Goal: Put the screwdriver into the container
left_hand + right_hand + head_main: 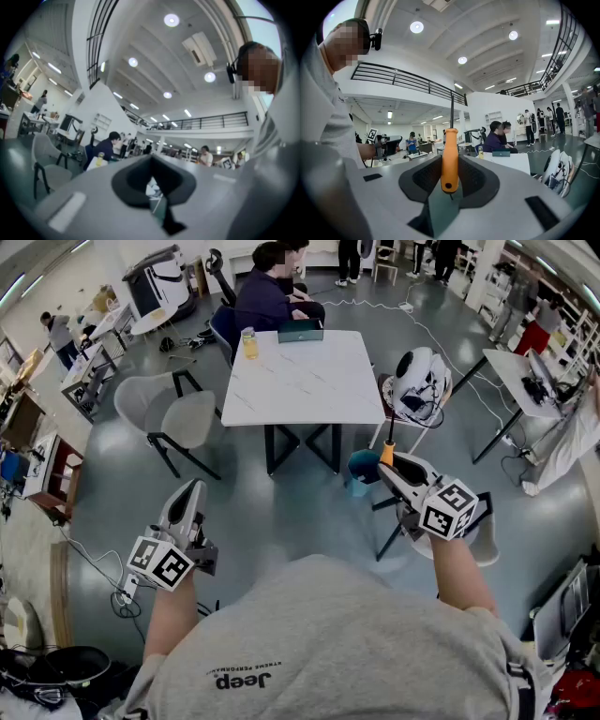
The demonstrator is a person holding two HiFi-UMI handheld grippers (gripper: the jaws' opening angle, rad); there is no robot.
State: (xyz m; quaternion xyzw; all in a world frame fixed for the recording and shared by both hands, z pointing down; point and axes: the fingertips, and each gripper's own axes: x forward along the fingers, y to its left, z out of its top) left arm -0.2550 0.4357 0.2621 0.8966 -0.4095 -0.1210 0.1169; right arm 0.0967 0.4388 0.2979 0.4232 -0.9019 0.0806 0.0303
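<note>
Holding two grippers over a grey floor, a person faces one white table. The left gripper carries nothing, its jaws only a narrow slit apart. The right gripper pinches one orange-handled screwdriver, shaft pointing up. Just beyond its tip, one teal container stands on the floor by the table's near right corner. Open floor lies between the person and the table. One grey chair sits left of the table and one white chair right. Two people sit at the far edge.
</note>
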